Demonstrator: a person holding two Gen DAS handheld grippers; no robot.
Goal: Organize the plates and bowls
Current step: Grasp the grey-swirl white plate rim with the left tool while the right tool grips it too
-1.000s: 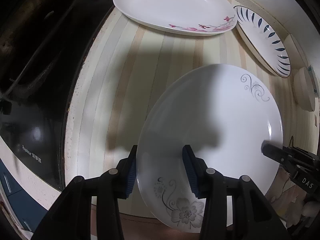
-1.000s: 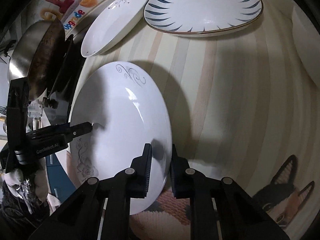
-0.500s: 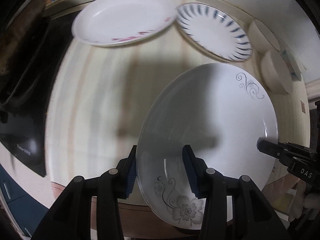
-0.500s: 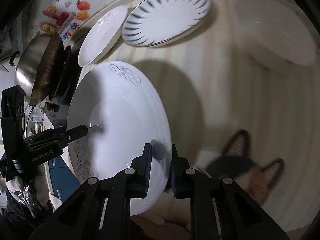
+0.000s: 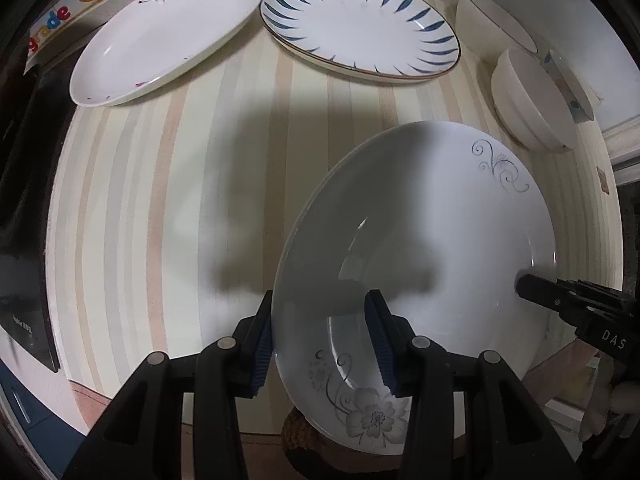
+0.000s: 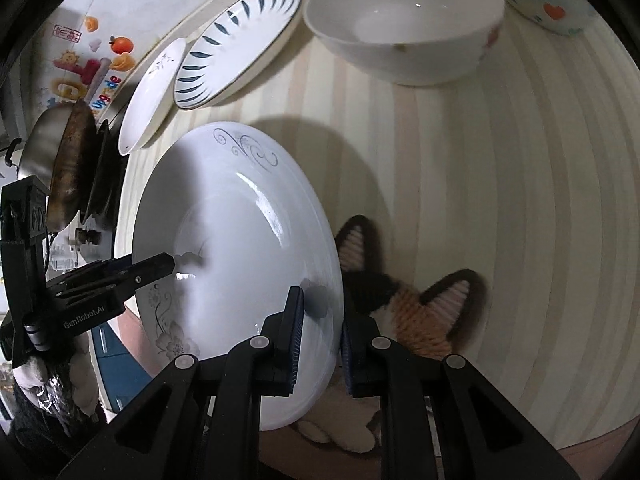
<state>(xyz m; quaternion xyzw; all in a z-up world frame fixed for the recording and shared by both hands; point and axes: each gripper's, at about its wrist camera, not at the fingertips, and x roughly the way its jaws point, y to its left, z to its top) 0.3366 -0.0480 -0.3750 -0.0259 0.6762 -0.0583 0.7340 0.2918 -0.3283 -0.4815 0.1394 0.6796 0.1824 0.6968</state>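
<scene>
A white plate with grey flower print (image 5: 432, 240) is held above the striped counter by both grippers. My left gripper (image 5: 320, 336) is shut on its near-left rim; my right gripper (image 6: 320, 332) is shut on the opposite rim, the plate (image 6: 240, 240) tilted. The right gripper's finger also shows at the plate's right edge in the left wrist view (image 5: 560, 292). A white plate with pink print (image 5: 164, 36) and a blue-leaf plate (image 5: 360, 28) lie at the back. Two white bowls (image 5: 532, 100) stand at the back right.
A black stove (image 5: 16, 184) lies along the left, with a steel pan (image 6: 64, 160) on it. A knitted cat-shaped mat (image 6: 412, 312) lies under the plate. A big white bowl (image 6: 404, 20) and a heart-print bowl (image 6: 552, 4) stand at the back.
Both grippers have carried the plate to the right along the counter. The bowls have come into view and the stove has slid to the left edge.
</scene>
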